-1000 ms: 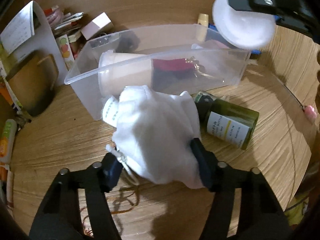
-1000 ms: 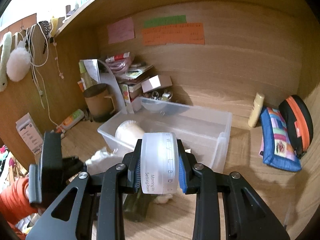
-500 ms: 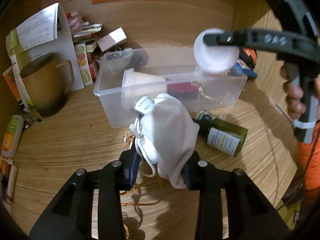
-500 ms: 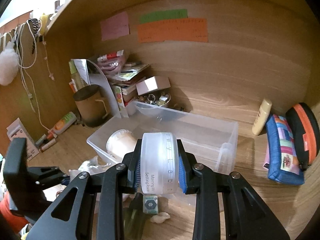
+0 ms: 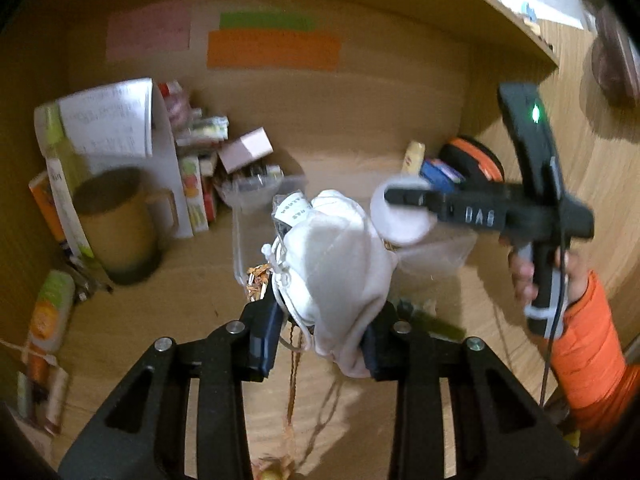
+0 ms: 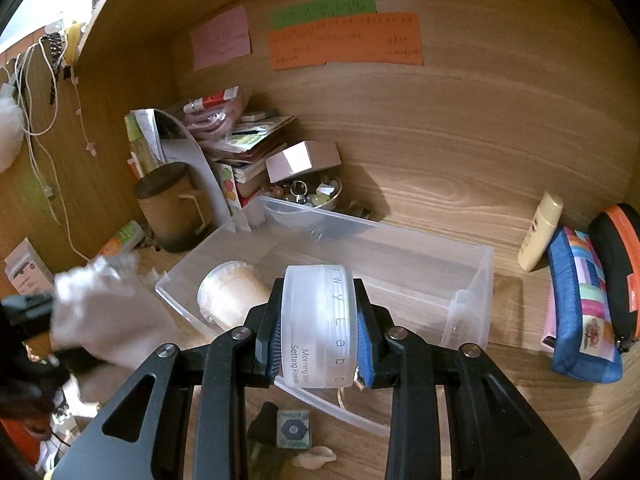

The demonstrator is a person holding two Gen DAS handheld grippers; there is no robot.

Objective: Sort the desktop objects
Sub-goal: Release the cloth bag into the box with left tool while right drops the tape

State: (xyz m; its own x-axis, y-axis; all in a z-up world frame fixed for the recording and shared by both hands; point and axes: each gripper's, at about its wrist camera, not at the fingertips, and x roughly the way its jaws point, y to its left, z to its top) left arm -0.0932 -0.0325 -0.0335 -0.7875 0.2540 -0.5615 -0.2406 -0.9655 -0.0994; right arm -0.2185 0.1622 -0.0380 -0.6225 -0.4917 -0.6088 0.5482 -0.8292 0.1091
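Both wrist views look close, down-forward along their fingers, sharing the clear bin (image 6: 468,280).

Count on desk: one clear plastic bin (image 6: 400,256), one white drawstring pouch (image 5: 340,272), one round powder jar (image 6: 318,324), one cream cup (image 6: 228,296) lying inside the bin. Three paper notes on the back wall: pink (image 6: 221,42), green (image 6: 324,10), orange (image 6: 346,40). One brown mug (image 6: 172,208), one pale tube (image 6: 540,232), two zip cases: blue patchwork (image 6: 580,312) and black-orange (image 6: 618,264).
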